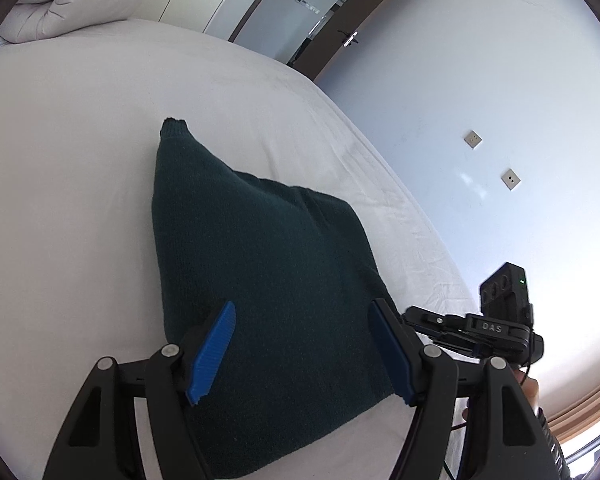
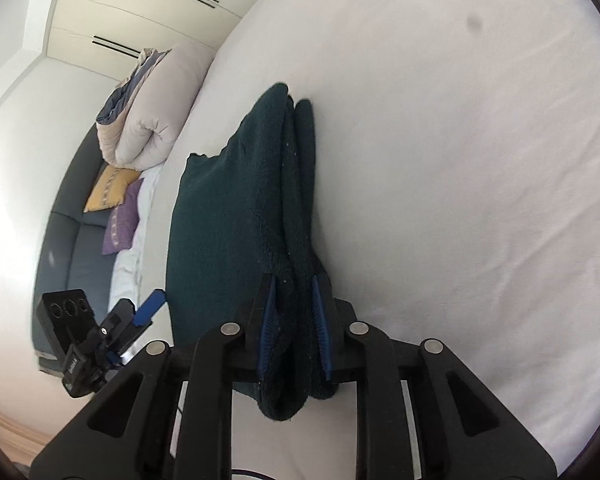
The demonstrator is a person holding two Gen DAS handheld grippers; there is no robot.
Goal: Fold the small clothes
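Note:
A dark green knitted garment (image 1: 260, 272) lies partly folded on the white bed (image 1: 60, 160). My left gripper (image 1: 304, 344) is open just above its near part, one blue pad on each side, holding nothing. My right gripper (image 2: 294, 316) is shut on a bunched edge of the same garment (image 2: 236, 216), lifting it off the sheet so the cloth hangs in folds between the blue pads. The right gripper also shows in the left wrist view (image 1: 484, 324), at the garment's right edge. The left gripper shows in the right wrist view (image 2: 140, 316), to the left.
A rolled beige duvet (image 2: 156, 112) lies at the head of the bed, with yellow (image 2: 110, 188) and purple (image 2: 122, 220) cushions beside it. A wall with sockets (image 1: 472, 140) and a door (image 1: 320, 12) stand beyond the bed's edge.

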